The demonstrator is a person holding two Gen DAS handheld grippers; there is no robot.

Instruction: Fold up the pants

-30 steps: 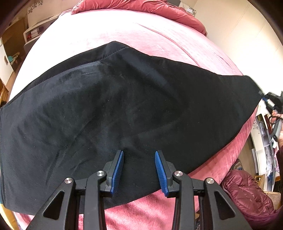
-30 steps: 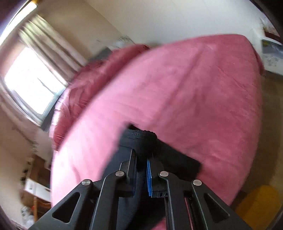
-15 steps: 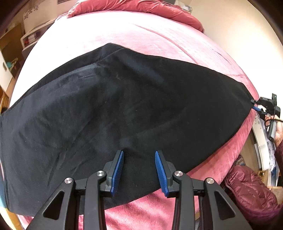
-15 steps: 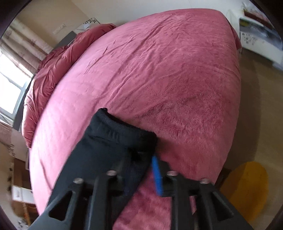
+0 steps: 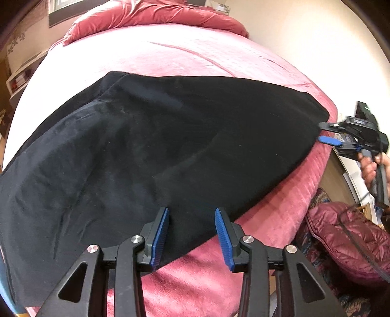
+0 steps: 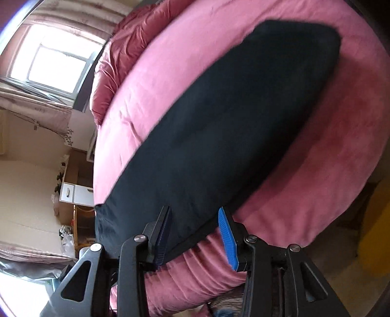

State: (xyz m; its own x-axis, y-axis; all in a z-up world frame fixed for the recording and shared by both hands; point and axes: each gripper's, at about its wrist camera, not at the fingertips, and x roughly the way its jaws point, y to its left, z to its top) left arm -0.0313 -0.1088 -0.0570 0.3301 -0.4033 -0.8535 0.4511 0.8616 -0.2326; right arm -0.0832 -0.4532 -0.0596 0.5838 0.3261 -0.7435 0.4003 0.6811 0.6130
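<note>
Black pants [image 5: 156,151] lie spread flat across a pink bed [image 5: 185,53]; they also show in the right wrist view [image 6: 231,126], stretching away to the far end. My left gripper [image 5: 191,234] is open and empty, its blue pads over the pants' near edge. My right gripper [image 6: 195,234] is open and empty, just off the pants' near end by the bed's edge. In the left wrist view the right gripper [image 5: 329,136] shows at the far right, beside the pants' end.
A rumpled red duvet [image 5: 158,14] lies at the bed's head. A maroon puffer jacket [image 5: 346,239] lies on the floor at right. A window [image 6: 53,65] and a white drawer unit [image 6: 73,195] stand left of the bed. A yellow object [image 6: 375,231] sits on the floor.
My right gripper has let go of the pants' end, opened, and pulled back off it. The pants now lie flat. My left gripper stayed open and barely moved.
</note>
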